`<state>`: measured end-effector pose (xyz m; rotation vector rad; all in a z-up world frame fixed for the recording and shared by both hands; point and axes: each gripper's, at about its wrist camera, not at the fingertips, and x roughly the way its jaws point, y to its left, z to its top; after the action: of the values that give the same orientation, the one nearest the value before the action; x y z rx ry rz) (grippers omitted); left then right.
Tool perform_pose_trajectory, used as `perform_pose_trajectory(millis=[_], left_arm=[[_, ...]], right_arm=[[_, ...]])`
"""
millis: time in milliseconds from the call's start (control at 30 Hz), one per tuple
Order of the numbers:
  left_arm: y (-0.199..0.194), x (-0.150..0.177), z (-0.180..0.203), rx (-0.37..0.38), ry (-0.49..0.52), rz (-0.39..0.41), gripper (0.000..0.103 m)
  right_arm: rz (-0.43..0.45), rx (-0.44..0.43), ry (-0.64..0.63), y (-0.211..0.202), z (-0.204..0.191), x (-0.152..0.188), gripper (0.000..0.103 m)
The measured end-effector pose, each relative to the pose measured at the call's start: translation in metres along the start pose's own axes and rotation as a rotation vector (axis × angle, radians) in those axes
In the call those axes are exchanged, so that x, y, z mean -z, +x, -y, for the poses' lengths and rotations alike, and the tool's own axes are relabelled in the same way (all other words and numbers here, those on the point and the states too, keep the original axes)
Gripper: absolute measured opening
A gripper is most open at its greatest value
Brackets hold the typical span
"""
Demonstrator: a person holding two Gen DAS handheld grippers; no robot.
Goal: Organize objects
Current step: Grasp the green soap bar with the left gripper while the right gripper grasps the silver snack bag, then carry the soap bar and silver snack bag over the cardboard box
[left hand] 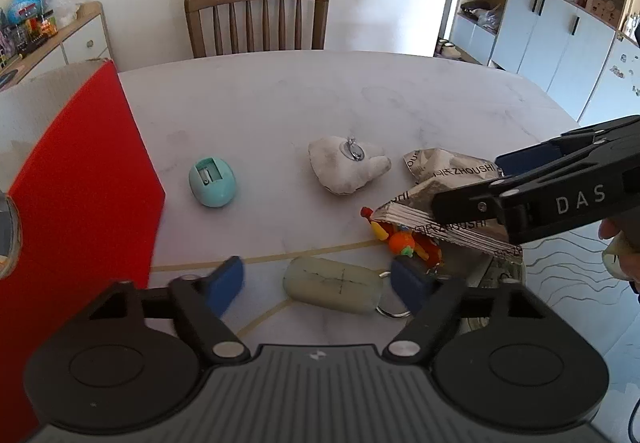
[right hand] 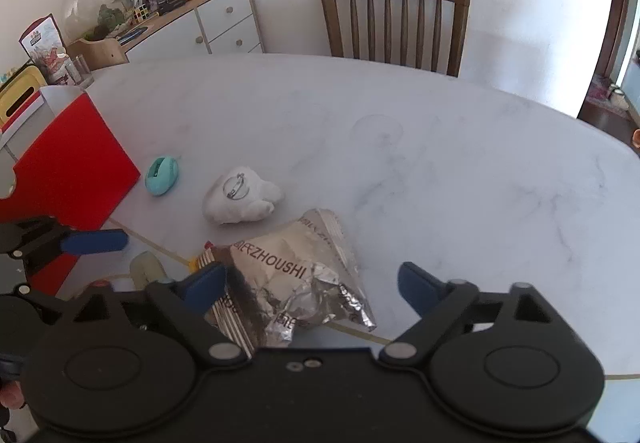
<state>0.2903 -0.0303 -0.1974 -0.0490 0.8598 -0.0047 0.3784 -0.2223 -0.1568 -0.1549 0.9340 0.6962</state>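
Note:
A crumpled silver snack bag (right hand: pixel 304 275) marked ZHOUSHI lies on the marble table; it also shows in the left wrist view (left hand: pixel 444 199). My right gripper (right hand: pixel 316 287) is open, its jaws on either side of the bag. My left gripper (left hand: pixel 320 283) is open around a pale green keychain tag (left hand: pixel 334 283) with a metal ring. A small orange and yellow toy (left hand: pixel 404 239) lies partly under the bag. A white plush with a pin (left hand: pixel 346 163) and a teal egg-shaped sharpener (left hand: pixel 212 181) lie farther out.
A red box (left hand: pixel 76 203) stands at the table's left edge, close to my left gripper. A wooden chair (left hand: pixel 256 19) stands behind the table. A sideboard with toys (right hand: pixel 180 3) is at the back left.

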Motion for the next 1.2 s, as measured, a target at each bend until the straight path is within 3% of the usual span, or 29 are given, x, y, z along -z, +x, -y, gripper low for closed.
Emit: perform_pose_trajectory(millis=[100, 167, 400, 600, 1200], left_arm=[[-0.001, 0.001, 0.001, 0.008, 0.007, 0.003, 0.063], [-0.002, 0.001, 0.003, 0.020, 0.018, 0.004, 0.051], [-0.007, -0.001, 0.004, 0.027, 0.008, 0.000, 0.051], [-0.023, -0.006, -0.001, 0.026, -0.011, 0.014, 0.051], [-0.097, -0.008, 0.000, 0.070, -0.020, 0.042, 0.051]], right_arm=[[0.001, -0.017, 0.005, -0.001, -0.001, 0.000, 0.079], [0.003, -0.026, 0.001, -0.003, -0.002, 0.001, 0.074], [0.026, -0.011, -0.025, -0.011, -0.010, 0.001, 0.058], [0.049, 0.001, -0.004, -0.026, -0.010, 0.004, 0.053], [0.121, -0.002, -0.005, -0.117, -0.040, 0.022, 0.050]])
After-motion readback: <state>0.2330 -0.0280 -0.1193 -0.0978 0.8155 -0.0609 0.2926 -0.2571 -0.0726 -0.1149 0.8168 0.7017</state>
